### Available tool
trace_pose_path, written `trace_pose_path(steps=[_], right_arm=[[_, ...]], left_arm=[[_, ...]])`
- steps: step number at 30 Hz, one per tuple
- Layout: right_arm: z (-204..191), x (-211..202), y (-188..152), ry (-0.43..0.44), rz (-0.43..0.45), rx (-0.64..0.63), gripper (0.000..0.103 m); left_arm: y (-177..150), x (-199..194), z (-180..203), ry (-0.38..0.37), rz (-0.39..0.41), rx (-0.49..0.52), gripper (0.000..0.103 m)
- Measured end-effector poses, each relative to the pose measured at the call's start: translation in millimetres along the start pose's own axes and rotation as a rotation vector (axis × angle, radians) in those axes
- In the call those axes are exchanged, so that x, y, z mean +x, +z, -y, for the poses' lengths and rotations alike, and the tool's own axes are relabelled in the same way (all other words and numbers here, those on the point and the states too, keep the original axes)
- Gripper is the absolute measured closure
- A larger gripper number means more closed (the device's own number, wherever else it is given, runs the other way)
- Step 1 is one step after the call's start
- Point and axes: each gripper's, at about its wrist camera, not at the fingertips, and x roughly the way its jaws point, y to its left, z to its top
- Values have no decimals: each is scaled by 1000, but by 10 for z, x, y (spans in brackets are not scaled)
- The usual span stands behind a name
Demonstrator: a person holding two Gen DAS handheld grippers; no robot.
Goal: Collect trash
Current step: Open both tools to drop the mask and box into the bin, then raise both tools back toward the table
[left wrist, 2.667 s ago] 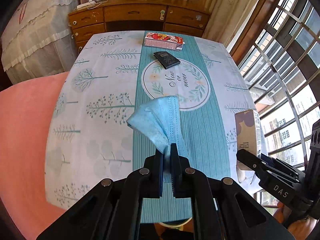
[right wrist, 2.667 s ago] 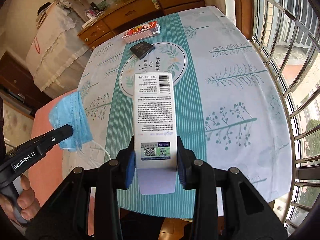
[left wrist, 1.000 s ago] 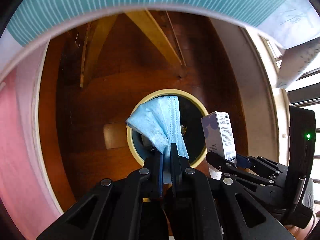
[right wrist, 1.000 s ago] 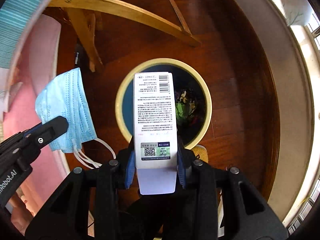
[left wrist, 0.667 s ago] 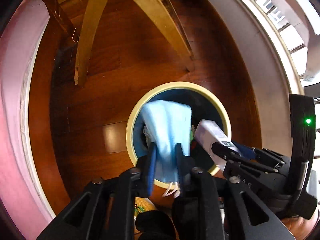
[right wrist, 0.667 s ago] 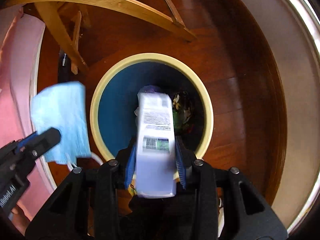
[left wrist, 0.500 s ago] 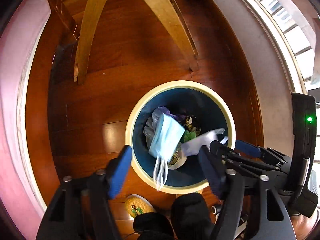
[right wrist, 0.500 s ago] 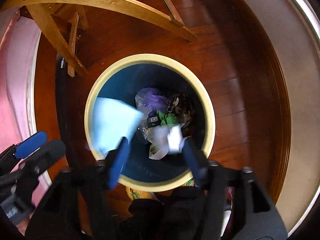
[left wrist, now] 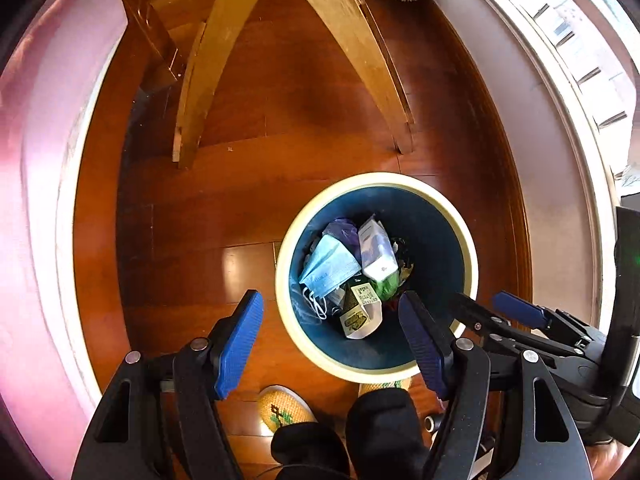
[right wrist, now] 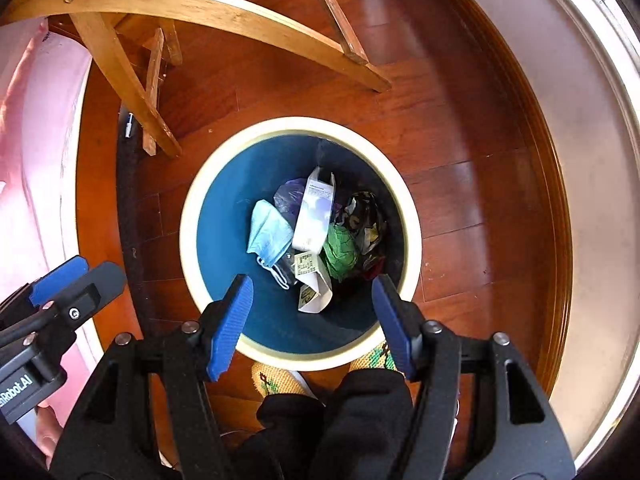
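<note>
Because the trash goes in the bin (right wrist: 192,216), both grippers hang right above it, pointing down. One blue mask (right wrist: 267,236) and one white box (right wrist: 314,216) lie inside, below the right gripper (right wrist: 312,320). It is spread wide and empty. So is the left gripper (left wrist: 330,340).

- Slippers (right wrist: 276,378) below right gripper (right wrist: 310,322): mostly hidden by trouser legs (right wrist: 352,420) & bin rim (right wrist: 192,200).
- Carton (left wrist: 360,312) print betw. left gripper (left wrist: 332,338) pads: too small to read.
- Table legs (left wrist: 200,80): cut off at top edge.
</note>
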Motion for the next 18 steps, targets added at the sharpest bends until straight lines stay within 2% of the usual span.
trace_pose_path(steps=[7,18], right_arm=[[-184,-520,-13,3,17,-3,44],[-621,-1655,-37,-8,44,-32,44]], left_arm=[[-37,-532,-37,7,12,-6,32],[-49,-1894,-149,38,70,-28,32]])
